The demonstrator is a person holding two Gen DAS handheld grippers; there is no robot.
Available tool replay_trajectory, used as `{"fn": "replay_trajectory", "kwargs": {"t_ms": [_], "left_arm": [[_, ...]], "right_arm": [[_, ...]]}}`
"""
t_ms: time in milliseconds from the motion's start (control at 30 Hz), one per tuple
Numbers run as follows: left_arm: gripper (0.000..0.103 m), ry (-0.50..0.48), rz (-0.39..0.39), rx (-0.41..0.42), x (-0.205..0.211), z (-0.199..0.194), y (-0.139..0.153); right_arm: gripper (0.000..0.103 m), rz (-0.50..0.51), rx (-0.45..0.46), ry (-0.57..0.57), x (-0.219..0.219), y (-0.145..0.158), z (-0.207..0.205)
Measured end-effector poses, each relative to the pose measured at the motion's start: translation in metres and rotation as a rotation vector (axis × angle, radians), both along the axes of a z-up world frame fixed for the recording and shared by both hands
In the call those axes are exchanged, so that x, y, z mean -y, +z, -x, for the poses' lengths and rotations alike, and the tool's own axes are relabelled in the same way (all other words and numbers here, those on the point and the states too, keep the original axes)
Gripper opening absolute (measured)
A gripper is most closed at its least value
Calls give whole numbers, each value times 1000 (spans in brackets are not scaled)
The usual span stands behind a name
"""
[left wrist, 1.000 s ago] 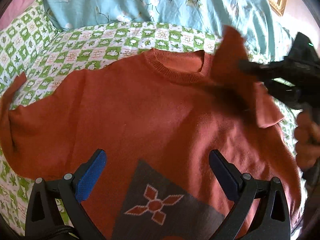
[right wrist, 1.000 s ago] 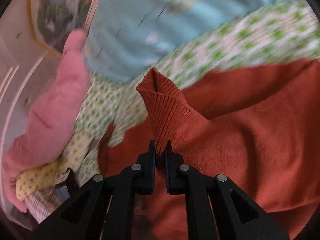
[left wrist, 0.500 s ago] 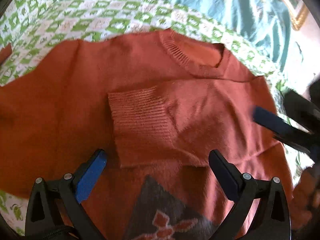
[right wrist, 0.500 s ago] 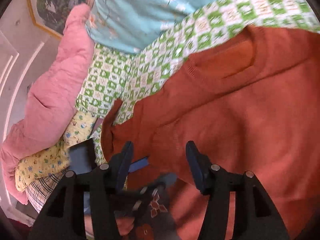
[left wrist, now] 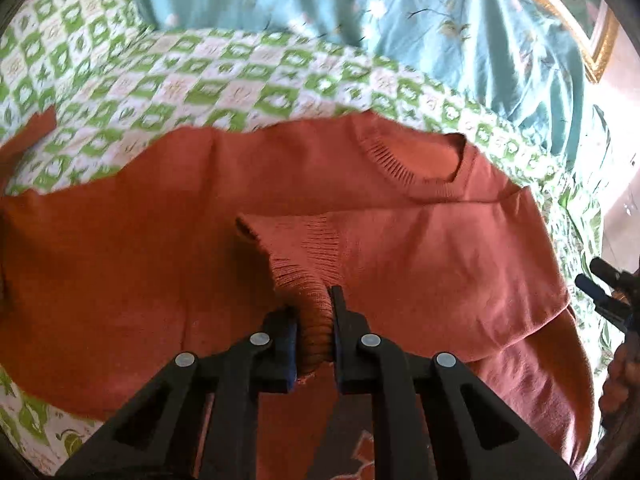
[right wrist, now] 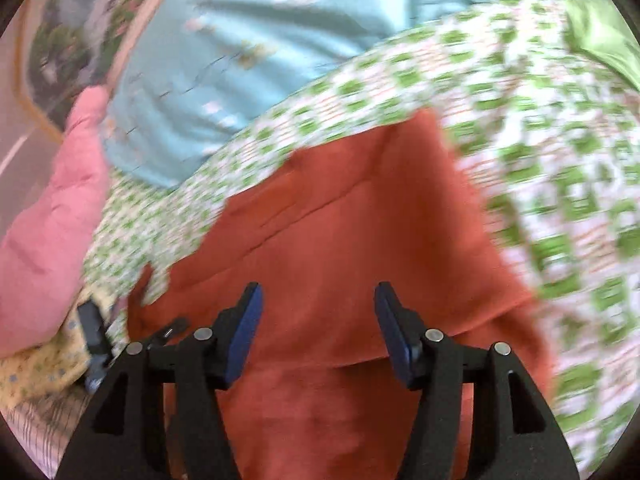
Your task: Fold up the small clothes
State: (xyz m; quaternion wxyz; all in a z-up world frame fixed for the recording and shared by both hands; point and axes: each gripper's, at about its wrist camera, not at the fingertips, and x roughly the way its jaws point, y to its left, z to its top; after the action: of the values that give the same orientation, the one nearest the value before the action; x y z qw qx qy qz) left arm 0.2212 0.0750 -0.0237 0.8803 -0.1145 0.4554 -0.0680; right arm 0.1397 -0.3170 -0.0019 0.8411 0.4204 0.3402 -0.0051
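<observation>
Left wrist view is showing a rust-orange knit sweater [left wrist: 168, 264] lying spread on a bed under a green-and-white checked quilt [left wrist: 208, 84], its body filling the near middle of the bed and its ribbed neckline [left wrist: 424, 168] pointing toward the far edge. At the far left edge of the quilt a scrap of the same orange knit [left wrist: 40, 124] is peeking in, apart from the body. Toward the middle, one sleeve is lying folded across the chest, and the left claw [left wrist: 314, 336] is clenching the ribbed cuff [left wrist: 304, 264] of that sleeve, the knit bunching up between its pads; its jaws have just been closing. Behind the quilt a light blue flowered cover [left wrist: 360, 20] is running along the far side. At the right edge the other claw's dark tips are just showing, off the sweater's edge.

Right wrist view, blurred, is showing a pink padded bundle [right wrist: 48, 248] at the left, then the right claw [right wrist: 318, 332] hanging released over the sweater, jaws having just been opening, with orange knit beneath them but no pad pressing on it. Checked quilt is filling the right side.
</observation>
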Motion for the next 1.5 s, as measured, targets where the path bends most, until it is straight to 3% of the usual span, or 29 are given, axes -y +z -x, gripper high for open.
{"fn": "replay_trajectory", "kwargs": {"t_ms": [167, 233, 300, 433, 467, 500, 533, 667, 800, 900, 1000, 1067, 1200, 1300, 1367, 1500], "left_arm": [[12, 16, -13, 34, -2, 11, 3], [12, 71, -10, 24, -14, 9, -1], [12, 60, 15, -3, -19, 5, -5], [12, 47, -24, 3, -14, 6, -5], [12, 44, -32, 0, -12, 5, -6], [12, 38, -40, -5, -10, 5, -7], [12, 32, -49, -11, -8, 4, -8], [12, -15, -31, 14, 6, 6, -1], [13, -8, -57, -27, 9, 4, -12], [21, -10, -50, -20, -1, 16, -7], [21, -12, -50, -9, -14, 31, 4], [26, -4, -52, 7, -22, 42, 13], [27, 32, -42, 29, -47, 64, 27], [39, 81, -58, 49, -69, 77, 37], [57, 130, -88, 58, -86, 79, 43], [59, 240, -131, 57, -135, 73, 49]], "right_arm": [[66, 130, -118, -63, 40, -18, -15], [66, 144, -167, -54, 53, -31, -27], [66, 134, -189, -37, 58, -40, -38], [66, 161, -216, 20, 54, -53, -58], [62, 175, -218, 48, 50, -56, -63], [50, 194, -228, 74, 45, -59, -66], [11, 206, -237, 81, 43, -60, -67], [11, 177, -194, 12, 65, -50, -51], [10, 235, -263, 1, 64, -58, -51], [12, 223, -261, -11, 63, -53, -47], [29, 224, -205, -14, 51, -32, -32], [49, 205, -152, 13, 36, -18, -23], [49, 160, -64, 107, -7, 1, -1], [49, 109, -46, 164, -39, 2, 11], [49, 91, -47, 199, -58, 1, 14], [49, 65, -46, 250, -91, 1, 29]]}}
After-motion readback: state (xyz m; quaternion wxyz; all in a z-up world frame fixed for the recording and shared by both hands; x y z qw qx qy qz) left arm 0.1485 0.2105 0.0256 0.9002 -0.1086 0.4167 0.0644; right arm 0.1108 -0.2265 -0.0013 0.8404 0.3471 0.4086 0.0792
